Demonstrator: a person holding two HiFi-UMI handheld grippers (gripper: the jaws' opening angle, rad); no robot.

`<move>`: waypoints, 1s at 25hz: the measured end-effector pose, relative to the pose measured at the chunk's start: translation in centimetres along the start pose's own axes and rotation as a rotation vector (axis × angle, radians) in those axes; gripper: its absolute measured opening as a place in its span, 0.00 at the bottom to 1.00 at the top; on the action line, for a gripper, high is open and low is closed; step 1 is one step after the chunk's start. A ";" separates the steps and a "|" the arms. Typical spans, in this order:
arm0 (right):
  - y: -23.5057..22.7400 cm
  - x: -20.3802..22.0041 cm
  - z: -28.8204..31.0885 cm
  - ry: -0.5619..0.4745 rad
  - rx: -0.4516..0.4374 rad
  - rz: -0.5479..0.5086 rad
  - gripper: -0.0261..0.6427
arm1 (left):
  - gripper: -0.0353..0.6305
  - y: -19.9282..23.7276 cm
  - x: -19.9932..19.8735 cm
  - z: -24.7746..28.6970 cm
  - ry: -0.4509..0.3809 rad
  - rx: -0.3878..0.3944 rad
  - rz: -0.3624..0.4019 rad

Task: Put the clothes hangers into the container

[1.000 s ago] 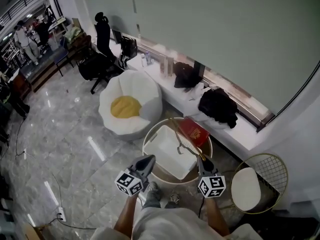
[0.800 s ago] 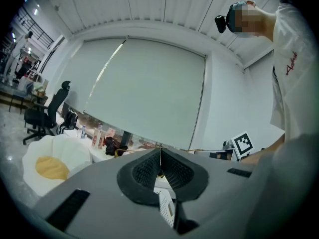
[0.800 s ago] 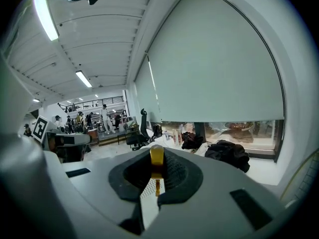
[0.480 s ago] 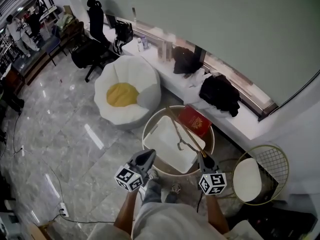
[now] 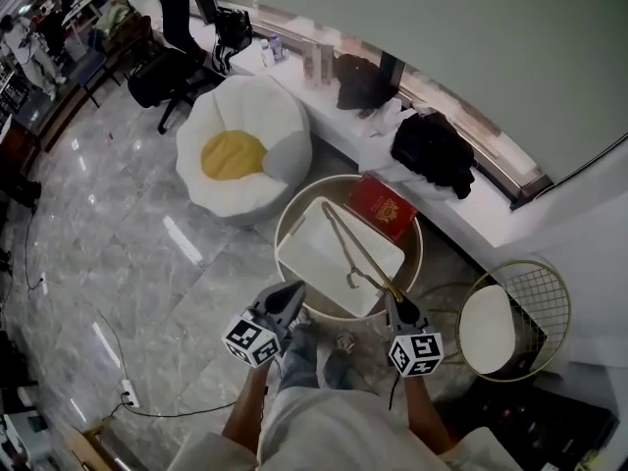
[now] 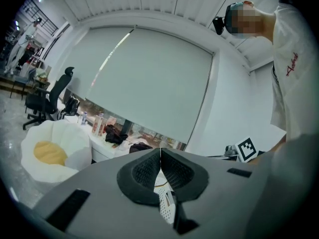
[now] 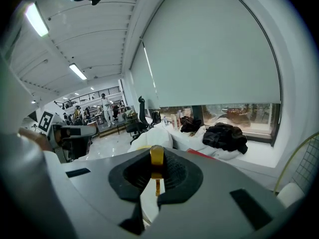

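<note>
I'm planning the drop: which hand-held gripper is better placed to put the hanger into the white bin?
Right. The right hand-held gripper is shut on the wooden hanger, which reaches over the white bin. The left hand-held gripper is shut with nothing between its jaws.

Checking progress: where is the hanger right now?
In the head view, the hanger is clamped in the right gripper and stretches over the white container, beside the red box.

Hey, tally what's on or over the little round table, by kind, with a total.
wooden clothes hanger: 1
white rectangular plastic container: 1
red flat box: 1
Total: 3
</note>
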State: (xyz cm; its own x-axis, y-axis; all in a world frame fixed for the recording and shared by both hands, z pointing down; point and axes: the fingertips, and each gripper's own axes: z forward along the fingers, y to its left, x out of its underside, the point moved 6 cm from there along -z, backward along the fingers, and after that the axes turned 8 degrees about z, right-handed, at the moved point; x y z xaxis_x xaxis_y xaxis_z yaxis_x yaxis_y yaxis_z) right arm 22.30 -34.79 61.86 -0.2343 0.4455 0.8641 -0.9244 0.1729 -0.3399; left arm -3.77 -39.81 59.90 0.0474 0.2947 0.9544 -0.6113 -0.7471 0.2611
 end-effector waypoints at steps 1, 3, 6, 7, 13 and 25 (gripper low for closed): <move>-0.1 0.5 0.0 0.012 0.002 0.003 0.10 | 0.10 -0.1 0.3 0.0 0.004 0.000 -0.005; -0.3 1.5 0.1 0.036 0.005 0.006 0.10 | 0.10 -0.1 0.8 0.0 0.011 -0.002 -0.014; -0.7 3.0 0.6 0.071 0.011 0.008 0.10 | 0.10 0.0 1.3 -0.1 0.018 -0.004 -0.024; -0.9 3.5 0.9 0.084 0.015 0.009 0.10 | 0.10 0.0 1.5 0.0 0.022 -0.003 -0.026; -2.2 6.2 3.5 0.161 0.040 0.015 0.10 | 0.10 0.4 1.9 0.3 0.025 -0.007 -0.041; -4.2 9.6 11.2 0.268 0.087 0.003 0.10 | 0.10 1.9 2.0 -0.2 0.038 -0.036 -0.050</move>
State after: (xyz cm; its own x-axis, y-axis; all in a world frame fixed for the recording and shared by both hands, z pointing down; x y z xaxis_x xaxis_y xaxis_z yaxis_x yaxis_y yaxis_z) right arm 20.62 -41.10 75.72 -0.1604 0.6641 0.7303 -0.9489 0.0999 -0.2993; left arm -4.99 -40.47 62.29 0.0485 0.3541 0.9340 -0.6369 -0.7093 0.3020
